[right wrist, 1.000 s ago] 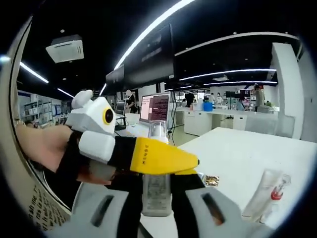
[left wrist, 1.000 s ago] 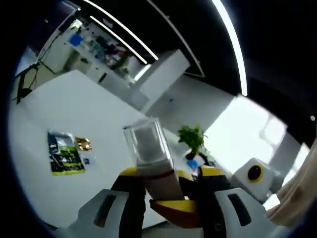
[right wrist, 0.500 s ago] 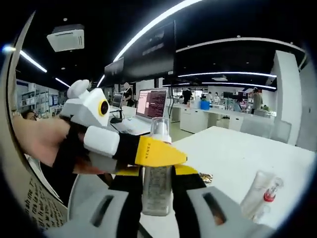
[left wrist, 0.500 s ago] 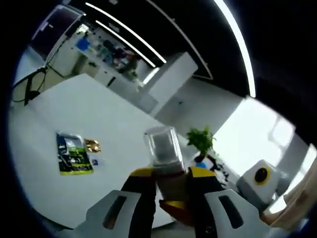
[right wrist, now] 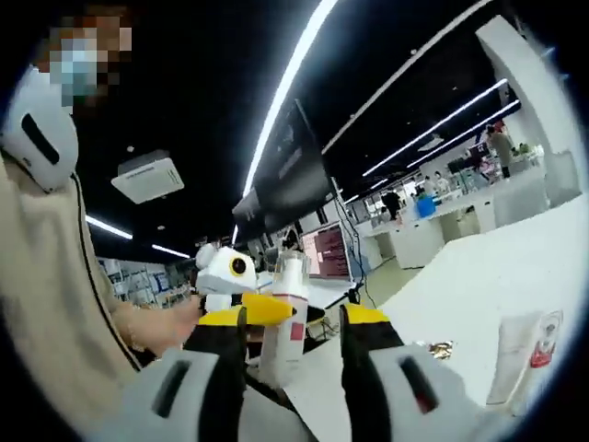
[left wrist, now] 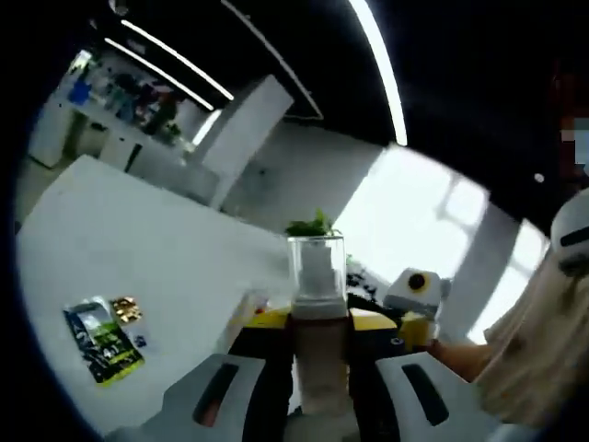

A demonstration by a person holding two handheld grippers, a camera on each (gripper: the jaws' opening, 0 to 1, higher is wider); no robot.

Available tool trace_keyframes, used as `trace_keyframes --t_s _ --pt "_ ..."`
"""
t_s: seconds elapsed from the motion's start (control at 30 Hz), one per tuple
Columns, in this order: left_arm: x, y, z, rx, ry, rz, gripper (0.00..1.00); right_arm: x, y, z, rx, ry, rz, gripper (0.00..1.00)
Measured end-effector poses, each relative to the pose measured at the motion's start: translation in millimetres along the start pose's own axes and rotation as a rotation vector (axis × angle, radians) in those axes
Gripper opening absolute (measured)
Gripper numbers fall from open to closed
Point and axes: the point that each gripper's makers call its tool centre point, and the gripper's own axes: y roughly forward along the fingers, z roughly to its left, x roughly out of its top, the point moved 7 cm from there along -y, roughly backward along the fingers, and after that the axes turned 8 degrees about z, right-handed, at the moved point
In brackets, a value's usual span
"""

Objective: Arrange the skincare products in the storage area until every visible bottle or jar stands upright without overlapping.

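Observation:
A slim bottle [left wrist: 317, 318] with a clear square cap stands upright between the jaws of my left gripper [left wrist: 319, 324], which is shut on its body, lifted above the white table [left wrist: 138, 239]. In the right gripper view the same bottle [right wrist: 287, 318] shows a white pump top and a red label; the left gripper [right wrist: 247, 308] holds it from the left side. My right gripper [right wrist: 294, 322] stands open, its yellow-tipped jaws apart on either side of the bottle and not touching it. In the left gripper view the right gripper [left wrist: 416, 304] hangs just to the right, in a person's hand.
A green sachet [left wrist: 103, 339] and a small gold packet [left wrist: 124, 308] lie on the table. A white tube with a red mark [right wrist: 525, 354] lies at the right, a gold packet [right wrist: 440, 349] near it. A person's beige sleeve [right wrist: 55, 304] is close at the left.
My right gripper, shut on the bottle before, has opened and drawn back from it. The left gripper still holds the bottle. Both views have swung with the hands.

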Motion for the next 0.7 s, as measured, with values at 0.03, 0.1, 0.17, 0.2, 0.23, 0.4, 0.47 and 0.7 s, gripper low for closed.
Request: trace_keyframes --t_s 0.03,0.1,0.17,0.2,0.23,0.4,0.47,0.7 --pt "0.3 3 0.2 -0.006 0.012 0.001 0.17 5.2 0 -2 0.003 0.009 -0.024 0.42" --pt "-6.4 9 -2.9 -0.033 0.037 0.070 0.17 7.5 3 -5 0.003 0.027 -0.018 0.49" --pt "-12.1 16 -7.7 -0.064 0.067 0.109 0.17 6.2 8 -3 0.033 0.049 0.011 0.53" --pt "-14.4 18 -11.0 -0.088 0.069 0.124 0.17 5.2 10 -2 0.039 0.050 0.023 0.53" --pt "-16.7 21 -14.8 -0.107 0.081 0.135 0.17 3.5 13 -1 0.050 0.041 0.032 0.51" --pt "-25.7 26 -21.2 -0.157 0.120 0.221 0.18 -2.0 16 5 0.114 0.050 0.084 0.34" --pt "-26.8 25 -20.6 -0.162 0.127 0.233 0.18 -2.8 16 6 0.131 0.050 0.091 0.22" --pt "-31.3 18 -19.4 -0.199 0.122 0.292 0.18 -9.1 16 7 0.196 0.081 0.153 0.20"
